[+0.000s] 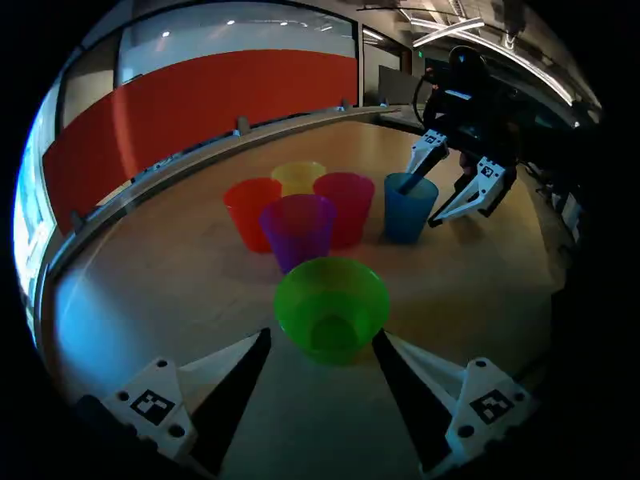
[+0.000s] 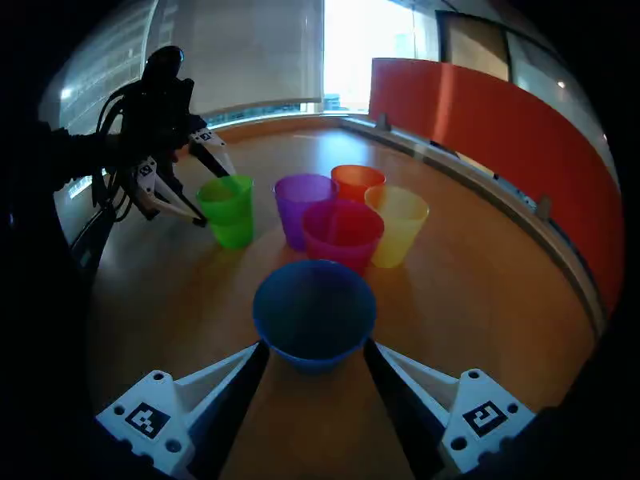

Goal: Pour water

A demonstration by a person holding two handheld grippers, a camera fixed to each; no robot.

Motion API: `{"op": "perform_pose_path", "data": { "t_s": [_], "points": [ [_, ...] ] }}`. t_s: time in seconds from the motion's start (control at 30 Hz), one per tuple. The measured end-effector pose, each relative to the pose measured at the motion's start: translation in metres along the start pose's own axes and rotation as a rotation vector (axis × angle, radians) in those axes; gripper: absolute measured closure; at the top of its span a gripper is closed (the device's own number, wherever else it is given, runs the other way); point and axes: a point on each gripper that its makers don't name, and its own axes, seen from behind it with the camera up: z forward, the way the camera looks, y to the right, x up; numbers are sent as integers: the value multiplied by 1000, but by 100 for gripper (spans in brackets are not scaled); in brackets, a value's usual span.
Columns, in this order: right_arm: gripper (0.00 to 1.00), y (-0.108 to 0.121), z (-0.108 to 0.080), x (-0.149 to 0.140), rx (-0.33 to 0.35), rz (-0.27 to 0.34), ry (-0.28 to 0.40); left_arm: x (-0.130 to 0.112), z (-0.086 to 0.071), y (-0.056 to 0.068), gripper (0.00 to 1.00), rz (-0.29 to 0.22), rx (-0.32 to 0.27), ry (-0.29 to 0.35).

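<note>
The left gripper (image 1: 320,336) is spread wide, with the upright green cup (image 1: 332,308) between its fingertips; they sit at the cup's walls, and no squeeze shows. The right gripper (image 2: 314,348) flanks the blue cup (image 2: 314,316) in the same wide spread. Both are held low and level over the desk (image 1: 160,304), facing each other. Between them, mid-desk, stand the purple cup (image 1: 298,228), magenta cup (image 1: 346,204), orange cup (image 1: 252,210) and yellow cup (image 1: 298,176). Whether any cup holds water cannot be told.
</note>
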Motion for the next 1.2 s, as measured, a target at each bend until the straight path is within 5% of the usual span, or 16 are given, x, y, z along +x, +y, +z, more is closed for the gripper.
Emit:
{"op": "perform_pose_path", "data": {
  "t_s": [1.2],
  "points": [
    [8,4,-55,-25,-99,46,8,-16,-55,-25,6,-84,154,43]
  ]
}}
